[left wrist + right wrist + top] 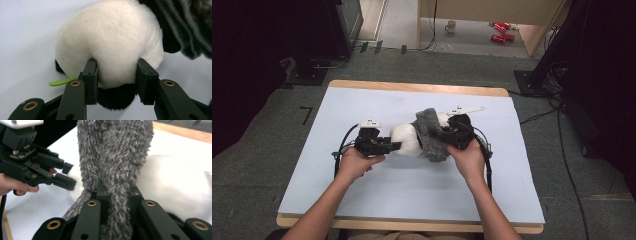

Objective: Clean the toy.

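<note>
Your left gripper (117, 82) has its fingers (91, 80) pinching the white-and-black plush toy (110, 45) at its rump. Your right gripper (117, 202) has its fingers (101, 200) clamped on the fuzzy grey scarf (115, 152) draped over the toy, which lies mid-table (377, 195) between your hands.

Both forearms reach in from the near edge. The left gripper (396, 146) points right, jaws partly closed and pressing; the right gripper (443, 134) points left, jaws clamped nearly together.
</note>
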A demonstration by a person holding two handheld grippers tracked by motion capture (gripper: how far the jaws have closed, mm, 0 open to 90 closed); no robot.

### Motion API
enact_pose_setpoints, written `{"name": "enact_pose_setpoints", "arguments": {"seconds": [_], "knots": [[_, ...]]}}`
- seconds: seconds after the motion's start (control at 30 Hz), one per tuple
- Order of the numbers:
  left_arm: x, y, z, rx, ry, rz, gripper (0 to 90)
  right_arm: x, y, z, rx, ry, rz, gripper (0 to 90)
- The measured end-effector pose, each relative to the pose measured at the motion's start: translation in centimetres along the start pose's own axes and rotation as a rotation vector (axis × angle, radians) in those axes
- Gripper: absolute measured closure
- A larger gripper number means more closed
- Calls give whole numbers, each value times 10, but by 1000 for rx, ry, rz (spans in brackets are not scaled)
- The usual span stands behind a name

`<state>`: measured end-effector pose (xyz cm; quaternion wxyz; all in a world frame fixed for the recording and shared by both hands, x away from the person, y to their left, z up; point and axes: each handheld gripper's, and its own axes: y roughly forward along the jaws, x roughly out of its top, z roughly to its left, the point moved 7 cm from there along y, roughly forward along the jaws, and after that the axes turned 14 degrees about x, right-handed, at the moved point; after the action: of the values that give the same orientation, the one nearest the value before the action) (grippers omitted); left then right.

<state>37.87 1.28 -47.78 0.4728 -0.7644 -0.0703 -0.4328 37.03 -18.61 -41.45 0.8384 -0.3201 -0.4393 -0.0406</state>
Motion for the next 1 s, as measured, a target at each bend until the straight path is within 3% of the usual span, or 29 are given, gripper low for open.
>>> {"name": "enact_pose_setpoints", "arguments": {"seconds": [0.17,0.3,0.4,0.6,0.7,0.83,0.9,1.0], "knots": [[3,1,3,-5,-3,8,590,2,-26,-16,-51,34,-54,777],[4,2,4,-12,4,10,590,-5,-40,-34,-74,91,-94,777],[5,2,5,-12,10,8,590,-10,-44,-43,-82,116,-106,776],[8,0,9,-1,46,20,610,-16,-58,-55,-144,125,-89,782],[9,0,13,0,56,7,626,-10,-68,-50,-136,109,-109,783],[11,1,16,-18,37,1,632,5,-74,-26,-61,76,-137,782],[12,1,15,-17,43,-6,630,10,-70,-13,-19,53,-128,782],[11,1,15,-14,58,-14,621,8,-54,-2,23,47,-72,782]]}}
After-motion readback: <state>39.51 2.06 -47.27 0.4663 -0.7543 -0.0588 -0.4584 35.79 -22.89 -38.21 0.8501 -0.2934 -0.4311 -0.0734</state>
